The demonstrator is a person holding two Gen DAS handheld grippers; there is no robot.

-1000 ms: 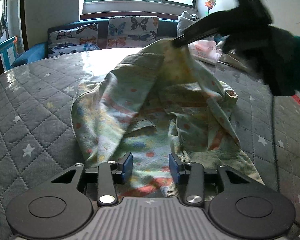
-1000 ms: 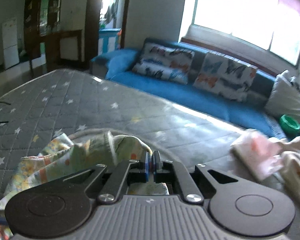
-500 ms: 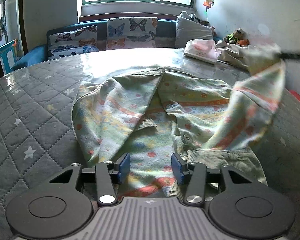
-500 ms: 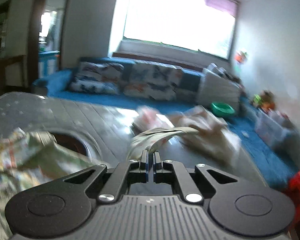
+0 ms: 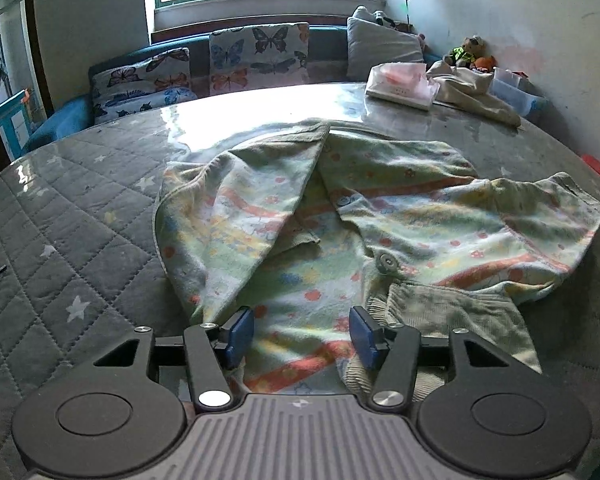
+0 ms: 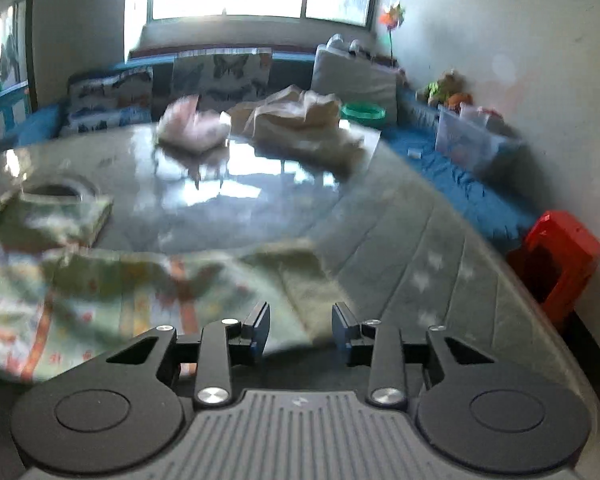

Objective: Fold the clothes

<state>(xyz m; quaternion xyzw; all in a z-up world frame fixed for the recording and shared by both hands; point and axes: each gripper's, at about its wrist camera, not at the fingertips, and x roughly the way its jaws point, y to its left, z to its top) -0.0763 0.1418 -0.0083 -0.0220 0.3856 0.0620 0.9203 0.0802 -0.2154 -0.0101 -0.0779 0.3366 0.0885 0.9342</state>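
Note:
A small pale-green patterned garment with orange stripes and snap buttons lies on the grey quilted table, one sleeve spread to the right. My left gripper hovers over its near hem; its jaws are opening and the blue pads stand apart from the cloth. In the right wrist view the garment's sleeve lies blurred on the table, its end between the fingers of my right gripper. Those jaws are opening and the pads do not press on the cloth.
A pink folded garment and a beige cloth pile sit at the table's far right. A blue sofa with butterfly cushions runs behind. A red stool stands by the table's right edge, with a clear plastic bin beyond it.
My right gripper swept the sleeve from over the garment's middle out to the right, lowered it onto the table and opened. My left gripper's jaws widened a little without shifting place.

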